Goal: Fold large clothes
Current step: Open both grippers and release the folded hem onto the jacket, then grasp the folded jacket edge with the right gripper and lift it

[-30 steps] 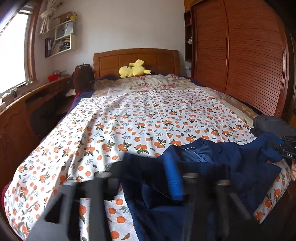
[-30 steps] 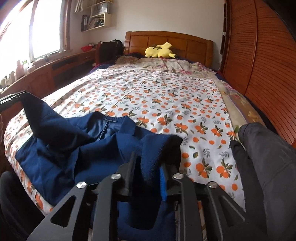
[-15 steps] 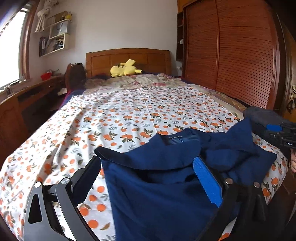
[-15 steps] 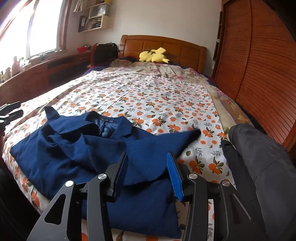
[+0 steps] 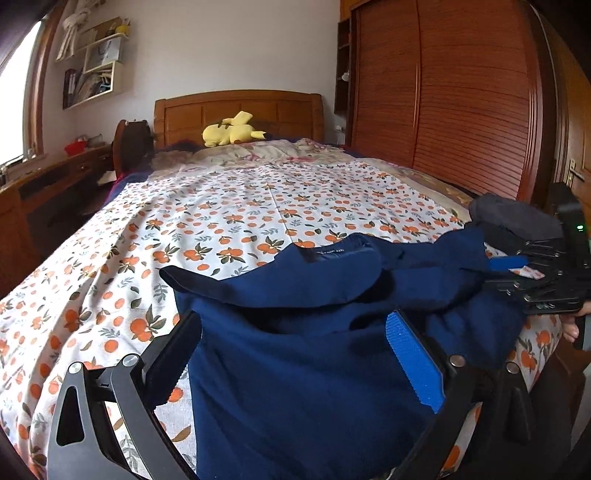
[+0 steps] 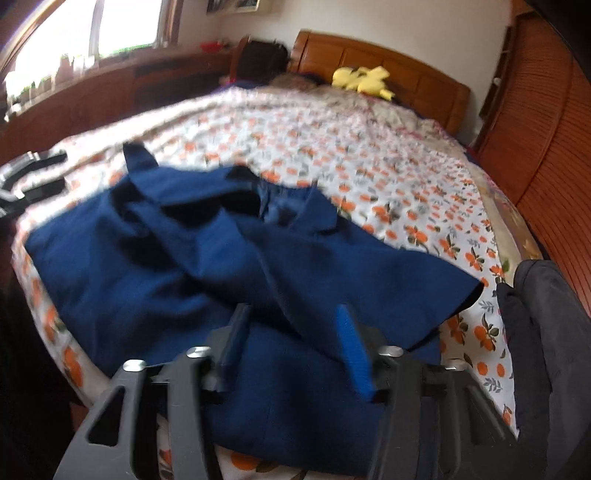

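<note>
Both hand-held grippers [image 5: 291, 354] [image 6: 291, 347] gape empty over navy jacket [image 5: 314, 369]; grey clothing [image 6: 546, 332] lies beside

You're facing a bed [image 5: 240, 206] with orange-print sheets and a wooden headboard [image 5: 240, 110], a slatted wardrobe [image 5: 461, 103] to its right, a bright window [image 6: 122, 26] and wall shelves [image 5: 96, 70] left.

A navy jacket [image 5: 295, 350] lies rumpled at the frame's lower centre on the orange-print bedspread [image 5: 240, 214]. The left gripper [image 5: 295, 343] straddles it, jaws wide apart. The right gripper [image 5: 517, 269] shows at the right edge.
</note>
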The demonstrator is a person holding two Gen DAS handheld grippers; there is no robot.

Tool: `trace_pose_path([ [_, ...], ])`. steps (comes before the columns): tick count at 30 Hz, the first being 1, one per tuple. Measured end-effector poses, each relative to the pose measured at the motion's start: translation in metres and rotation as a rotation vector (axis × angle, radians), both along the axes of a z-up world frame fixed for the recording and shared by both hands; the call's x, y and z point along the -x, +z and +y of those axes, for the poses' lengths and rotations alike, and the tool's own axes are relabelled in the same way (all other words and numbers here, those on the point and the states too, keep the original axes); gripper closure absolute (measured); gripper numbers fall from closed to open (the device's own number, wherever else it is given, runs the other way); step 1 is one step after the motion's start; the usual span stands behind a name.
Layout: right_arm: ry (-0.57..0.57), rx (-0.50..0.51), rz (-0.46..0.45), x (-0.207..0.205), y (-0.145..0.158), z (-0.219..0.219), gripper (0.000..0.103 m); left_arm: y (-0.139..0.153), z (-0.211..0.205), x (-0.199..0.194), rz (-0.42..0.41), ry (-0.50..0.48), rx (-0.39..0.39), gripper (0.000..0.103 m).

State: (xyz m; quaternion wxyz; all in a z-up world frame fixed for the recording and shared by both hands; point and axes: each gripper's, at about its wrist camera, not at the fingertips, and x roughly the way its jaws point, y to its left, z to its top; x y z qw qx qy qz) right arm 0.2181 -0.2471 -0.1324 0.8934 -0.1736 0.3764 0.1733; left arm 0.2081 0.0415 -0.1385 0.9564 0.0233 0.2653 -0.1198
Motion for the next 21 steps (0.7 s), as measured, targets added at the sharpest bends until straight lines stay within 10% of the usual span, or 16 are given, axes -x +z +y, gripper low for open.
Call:
trace_pose_path([
  [21,-0.006,0.12,-0.133,-0.154,0.046,0.086,0.1,0.013,0.045,0.002,-0.037,0.058,0.047,0.003],
])
